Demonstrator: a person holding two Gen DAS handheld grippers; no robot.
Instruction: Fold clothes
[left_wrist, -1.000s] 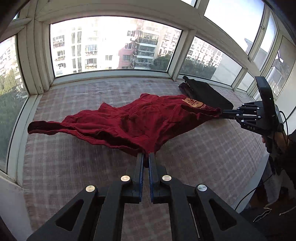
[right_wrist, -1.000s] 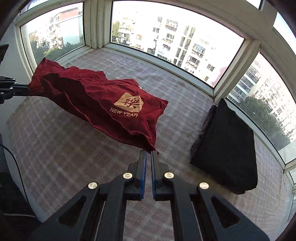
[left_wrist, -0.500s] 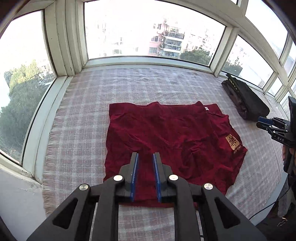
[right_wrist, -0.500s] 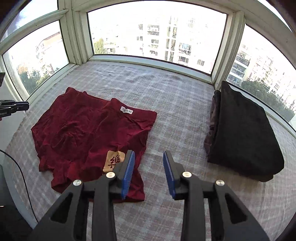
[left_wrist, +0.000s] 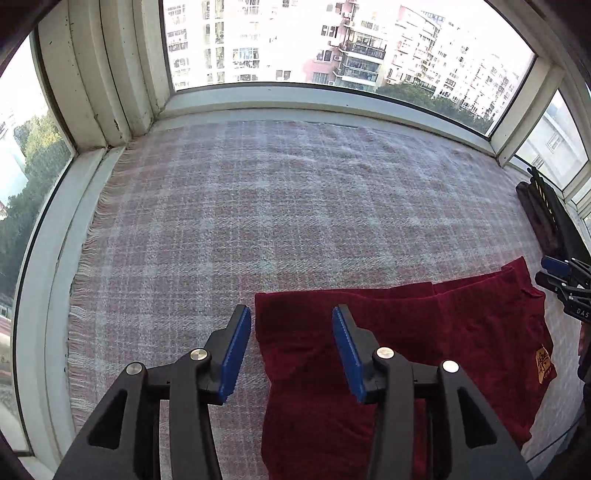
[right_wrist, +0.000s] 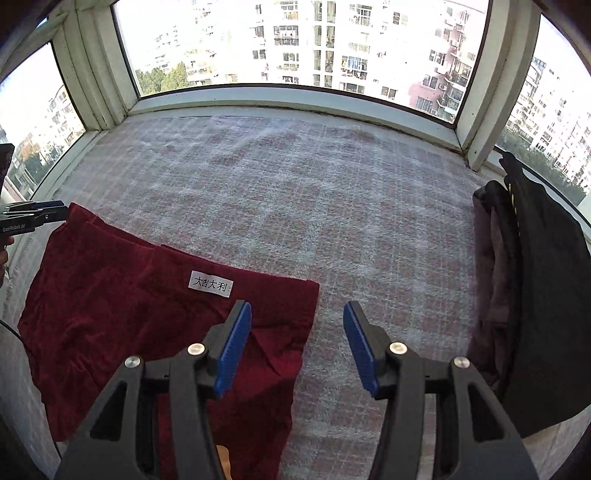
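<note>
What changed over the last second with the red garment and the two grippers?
Both grippers let go: a second ago each was shut on an edge of the red garment, holding it stretched in the air; it now lies flat on the checked blanket. The left gripper is opening and the right gripper stands open, nothing between their pads. The dark folded pile stayed put.

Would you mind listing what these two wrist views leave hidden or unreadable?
- Red garment: near hem, left wrist view, covered by the left hand-held gripper and cut by the bottom edge.
- Gold patch: right wrist view, mostly behind the right hand-held gripper.
- Dark clothes pile: contents indistinguishable, right edge cropped.
</note>
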